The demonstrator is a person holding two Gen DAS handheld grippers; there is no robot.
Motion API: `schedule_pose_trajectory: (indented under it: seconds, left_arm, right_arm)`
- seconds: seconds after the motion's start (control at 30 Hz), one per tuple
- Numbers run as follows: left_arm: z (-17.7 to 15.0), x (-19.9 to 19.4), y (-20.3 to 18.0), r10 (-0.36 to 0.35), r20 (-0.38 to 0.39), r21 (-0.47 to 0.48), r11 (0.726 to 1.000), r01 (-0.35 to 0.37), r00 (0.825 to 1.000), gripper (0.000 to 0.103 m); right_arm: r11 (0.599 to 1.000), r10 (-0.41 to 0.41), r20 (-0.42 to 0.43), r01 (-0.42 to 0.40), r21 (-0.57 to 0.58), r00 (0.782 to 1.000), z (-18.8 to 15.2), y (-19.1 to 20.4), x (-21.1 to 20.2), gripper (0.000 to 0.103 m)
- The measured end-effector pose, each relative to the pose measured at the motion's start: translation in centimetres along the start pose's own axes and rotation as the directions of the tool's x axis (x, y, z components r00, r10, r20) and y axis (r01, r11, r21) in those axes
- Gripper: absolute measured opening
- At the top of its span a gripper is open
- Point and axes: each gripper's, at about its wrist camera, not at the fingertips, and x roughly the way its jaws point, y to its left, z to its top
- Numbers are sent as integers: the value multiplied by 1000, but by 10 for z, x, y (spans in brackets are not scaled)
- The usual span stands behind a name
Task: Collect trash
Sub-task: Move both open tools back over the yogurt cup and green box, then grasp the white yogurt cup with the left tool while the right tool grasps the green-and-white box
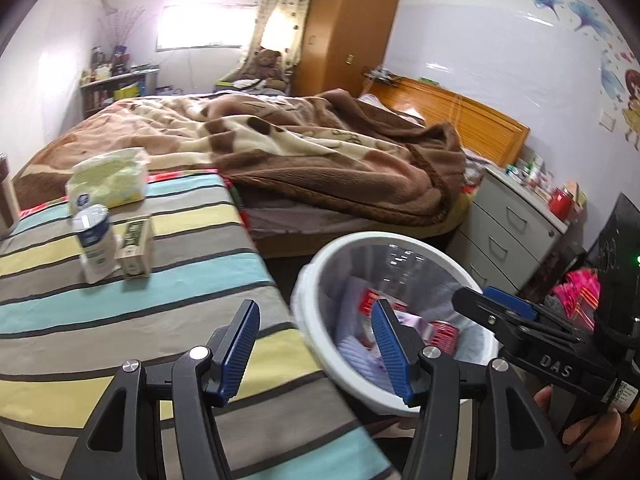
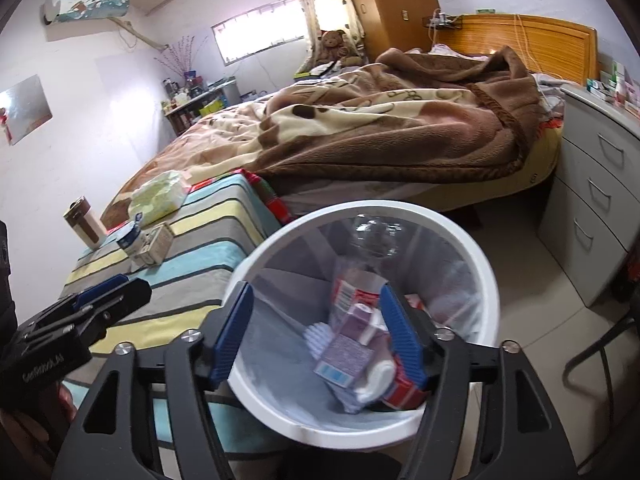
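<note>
Straight ahead of the claw, beyond a striped cloth (image 1: 120, 320), a wide bed (image 2: 400, 184) fills the room, heaped with a rumpled brown and cream blanket (image 1: 320, 148). Its wooden headboard (image 1: 452, 116) stands ahead to the right against a pale wall with cartoon stickers (image 1: 616, 92). A grey drawer unit (image 2: 592, 208) sits just right of the bed on a light tiled floor (image 2: 532, 292). Far ahead, an orange wardrobe (image 1: 352, 28) rises beside a patterned curtain (image 1: 280, 12) and a bright, glaring window (image 1: 204, 26). High to the left hangs an air conditioner (image 2: 86, 2); cluttered shelves (image 1: 116, 88) stand below.
</note>
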Motion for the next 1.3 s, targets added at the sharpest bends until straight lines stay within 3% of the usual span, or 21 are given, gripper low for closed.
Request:
schedule_pose_trajectory:
  seconds: [0.3, 0.73, 1.3]
  left_arm:
    - [4, -15, 67, 94, 28, -93, 991, -91, 995, 58]
    - [22, -28, 150, 216, 56, -172, 964, -204, 975, 58]
    - [46, 24, 195, 212, -13, -146, 966, -212, 977, 58]
  right_arm:
    - [998, 49, -25, -50, -41, 998, 1, 34, 17, 68]
    - [985, 124, -72, -131, -110, 990, 6, 93, 52, 68]
    - [968, 149, -174, -179, -173, 973, 11, 138, 107, 68]
